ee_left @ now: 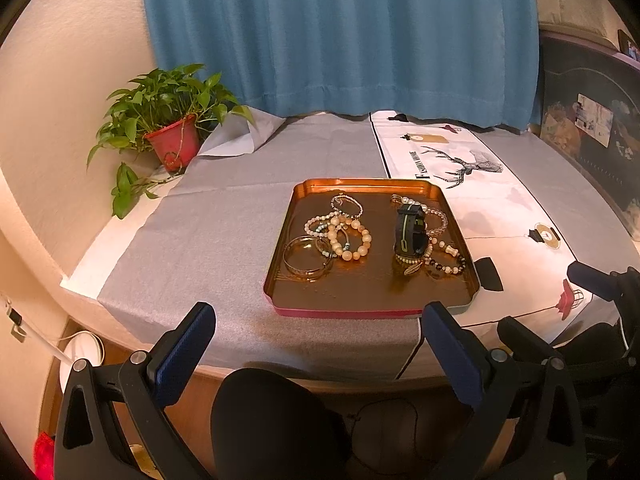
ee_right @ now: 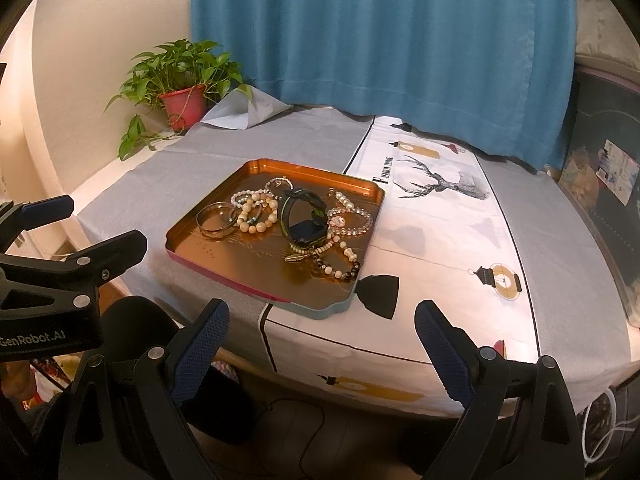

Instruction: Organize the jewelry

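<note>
1. Table point(ee_left: 224, 216) is wearing a grey cloth and a white deer-print runner point(ee_left: 472, 184), backed by a blue curtain point(ee_left: 340, 36) and a potted plant point(ee_left: 168, 120).
2. Copper tray point(ee_left: 304, 292) is sitting near the front edge, straddling both cloths.
3. Left gripper point(ee_left: 320, 340) and right gripper point(ee_right: 320, 344) are hovering before the tray, jaws spread wide, gripping nothing.
4. Black watch point(ee_left: 410, 229) is standing upright among beaded bracelets point(ee_left: 348, 236); gold bangles point(ee_left: 306, 258) are lying at the tray's left.

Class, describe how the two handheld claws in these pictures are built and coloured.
Both the left claw and right claw have black plastic frames with triangular cut-outs, silver rivets, and two fingers faced with dark blue textured pads. The right view shows "GenRobot.AI" in white on the left claw's body.
</note>
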A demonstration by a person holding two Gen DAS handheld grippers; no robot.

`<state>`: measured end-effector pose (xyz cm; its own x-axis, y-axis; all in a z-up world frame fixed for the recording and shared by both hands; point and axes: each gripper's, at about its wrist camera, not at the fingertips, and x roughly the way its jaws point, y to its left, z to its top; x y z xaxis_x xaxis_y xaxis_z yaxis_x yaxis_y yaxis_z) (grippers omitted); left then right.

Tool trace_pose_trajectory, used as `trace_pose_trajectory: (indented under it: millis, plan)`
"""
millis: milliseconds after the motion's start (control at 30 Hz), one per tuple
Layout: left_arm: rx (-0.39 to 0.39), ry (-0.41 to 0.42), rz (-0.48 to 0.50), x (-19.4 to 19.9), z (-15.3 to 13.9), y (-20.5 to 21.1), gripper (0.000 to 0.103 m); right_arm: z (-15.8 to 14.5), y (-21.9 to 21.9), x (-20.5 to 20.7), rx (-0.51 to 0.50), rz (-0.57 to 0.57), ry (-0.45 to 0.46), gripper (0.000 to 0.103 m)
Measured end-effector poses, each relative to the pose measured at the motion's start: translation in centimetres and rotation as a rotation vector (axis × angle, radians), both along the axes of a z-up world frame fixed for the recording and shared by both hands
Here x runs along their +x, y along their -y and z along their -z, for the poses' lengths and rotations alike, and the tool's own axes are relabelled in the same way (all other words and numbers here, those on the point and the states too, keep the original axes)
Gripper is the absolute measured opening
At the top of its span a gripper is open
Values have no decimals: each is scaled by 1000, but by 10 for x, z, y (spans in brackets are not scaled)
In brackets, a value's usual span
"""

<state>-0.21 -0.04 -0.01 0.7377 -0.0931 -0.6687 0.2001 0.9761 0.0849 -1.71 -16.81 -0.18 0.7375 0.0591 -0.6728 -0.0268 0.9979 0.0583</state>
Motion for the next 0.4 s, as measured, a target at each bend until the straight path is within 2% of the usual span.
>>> trace_pose_trajectory:
  millis: [400]
  plan:
    - [8,-26,1,8,13,-2,102,1,-8,5,16,-19,-5,94]
